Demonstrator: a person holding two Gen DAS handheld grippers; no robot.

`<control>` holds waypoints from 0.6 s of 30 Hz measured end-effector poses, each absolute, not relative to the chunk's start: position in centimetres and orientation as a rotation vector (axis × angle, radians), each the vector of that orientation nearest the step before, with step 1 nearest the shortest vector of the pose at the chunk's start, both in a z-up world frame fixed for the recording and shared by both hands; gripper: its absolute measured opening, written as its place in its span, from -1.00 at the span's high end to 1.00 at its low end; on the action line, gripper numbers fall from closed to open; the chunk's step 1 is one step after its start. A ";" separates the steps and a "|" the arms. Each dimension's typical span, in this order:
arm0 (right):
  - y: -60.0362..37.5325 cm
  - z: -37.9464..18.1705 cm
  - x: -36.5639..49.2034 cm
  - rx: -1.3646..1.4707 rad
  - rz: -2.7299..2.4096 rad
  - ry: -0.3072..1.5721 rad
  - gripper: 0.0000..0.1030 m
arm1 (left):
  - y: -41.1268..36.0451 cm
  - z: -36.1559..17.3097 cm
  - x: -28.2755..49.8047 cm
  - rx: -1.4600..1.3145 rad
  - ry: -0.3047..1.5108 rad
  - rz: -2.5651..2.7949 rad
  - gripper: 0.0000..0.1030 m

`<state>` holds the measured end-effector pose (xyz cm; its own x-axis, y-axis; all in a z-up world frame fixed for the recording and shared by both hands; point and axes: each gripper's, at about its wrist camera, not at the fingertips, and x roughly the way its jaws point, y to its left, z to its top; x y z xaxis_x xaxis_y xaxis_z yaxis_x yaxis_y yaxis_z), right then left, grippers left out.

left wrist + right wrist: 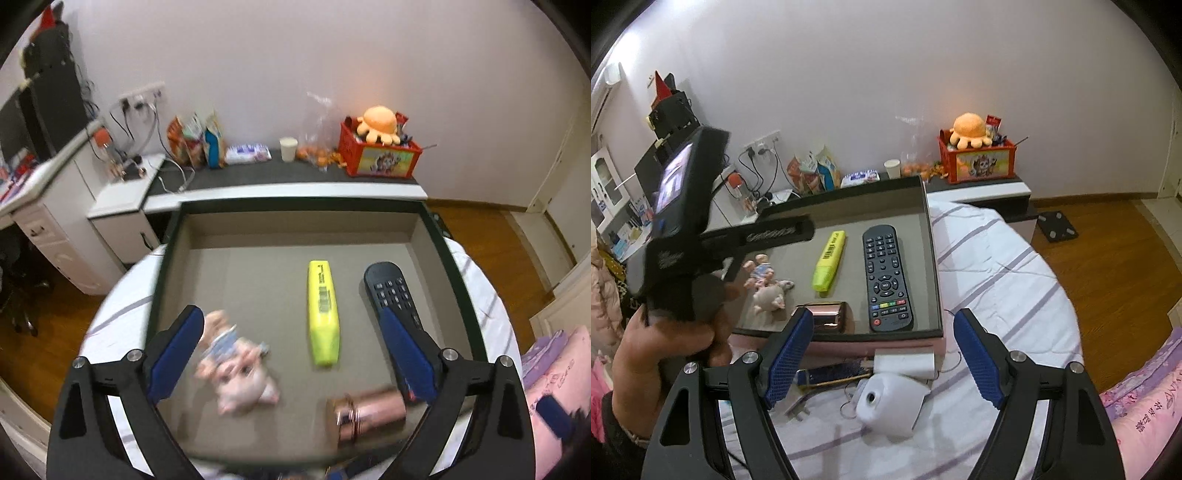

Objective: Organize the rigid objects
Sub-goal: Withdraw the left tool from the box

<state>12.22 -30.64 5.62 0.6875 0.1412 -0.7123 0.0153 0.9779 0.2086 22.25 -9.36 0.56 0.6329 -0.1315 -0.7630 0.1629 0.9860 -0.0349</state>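
A shallow dark-rimmed tray point(173, 240) lies on a striped bed. In it are a yellow highlighter point(324, 314), a black remote point(388, 288), a rose-gold cylinder point(365, 410) on its side and a blurred pink pig figurine point(240, 365). My left gripper point(290, 317) hangs over the tray, open wide. The figurine lies just inside its left finger point(181, 343) and neither pad presses it. The right wrist view shows the same tray point(932, 258), highlighter point(829, 264), remote point(886, 277), cylinder point(827, 317) and figurine point(768, 284). My right gripper point(884, 321) stands open and holds nothing, above a white device point(890, 402) in front of the tray.
A hand point(665, 343) holds the left tool at the tray's left side. Beside the white device lie a white block point(905, 363) and a dark gold-edged flat item point(831, 374). A low cabinet behind carries a red crate point(380, 158), snack bags and a cup. A pink quilt point(1145, 406) lies at the right.
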 end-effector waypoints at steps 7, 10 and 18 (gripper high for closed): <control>-29.3 8.1 7.9 0.181 0.058 0.753 -0.55 | -5.4 3.8 13.7 0.031 0.779 -0.131 -0.97; -28.4 8.6 6.3 0.169 0.064 0.743 -0.55 | -3.9 4.6 10.3 0.026 0.762 -0.114 -0.98; -25.7 8.5 3.3 0.125 0.099 0.741 -0.55 | -0.4 4.7 3.1 -0.028 0.730 -0.069 -0.99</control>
<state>3.27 -25.69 8.47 0.7335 0.1335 -0.6664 -0.0454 0.9880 0.1479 3.12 -0.36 4.74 0.7433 -0.0723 -0.6651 0.0529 0.9974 -0.0493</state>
